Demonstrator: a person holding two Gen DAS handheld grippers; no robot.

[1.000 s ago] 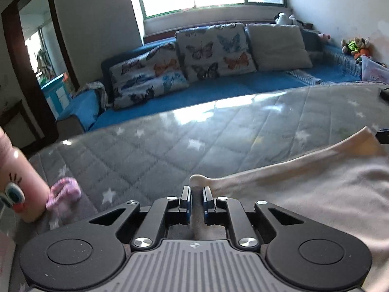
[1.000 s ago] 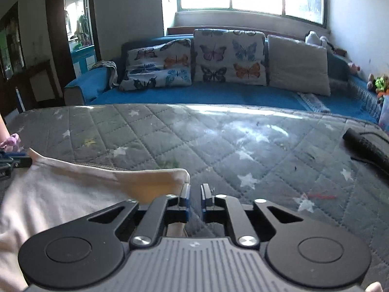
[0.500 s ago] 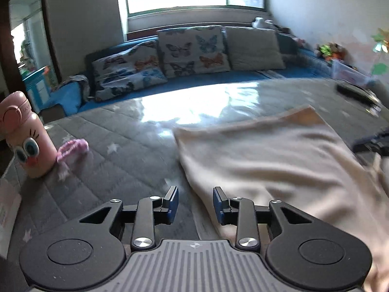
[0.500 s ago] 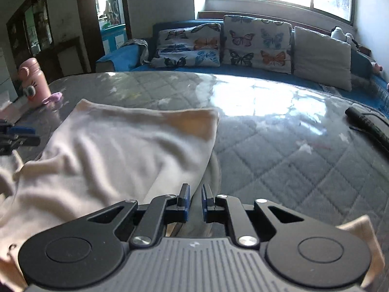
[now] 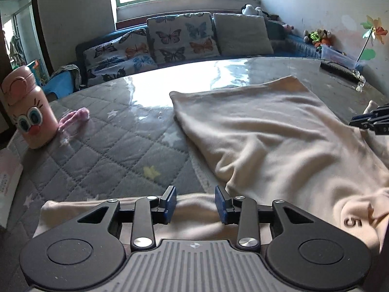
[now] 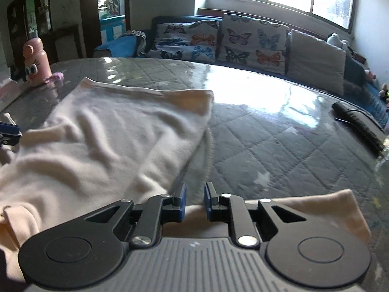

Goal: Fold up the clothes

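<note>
A cream garment (image 5: pixel 267 131) lies folded over on the grey quilted table (image 5: pixel 109 150), its far hem flat and its near edge under both grippers. My left gripper (image 5: pixel 195 203) hovers at the garment's near left edge. Its jaws are opening, and the cloth shows below the gap with the pads clear of it. My right gripper (image 6: pixel 194 203) is at the near right edge of the garment (image 6: pixel 109 131). Its jaws are opening too, narrowly parted over the cloth. Each gripper's fingertips peek into the other view at the edge: the right gripper (image 5: pixel 373 121), the left gripper (image 6: pixel 8 131).
A pink cartoon-faced bottle (image 5: pixel 26 112) and a small pink item (image 5: pixel 75 118) stand at the table's far left. A black object (image 6: pixel 357 126) lies at the far right edge. A white box (image 5: pixel 7 177) sits at the left edge. A blue sofa with butterfly cushions (image 5: pixel 180 39) lies beyond.
Both grippers were shut on the garment's hem corners. They let go, the left first, and drew back to the near edge, leaving the hem lying flat.
</note>
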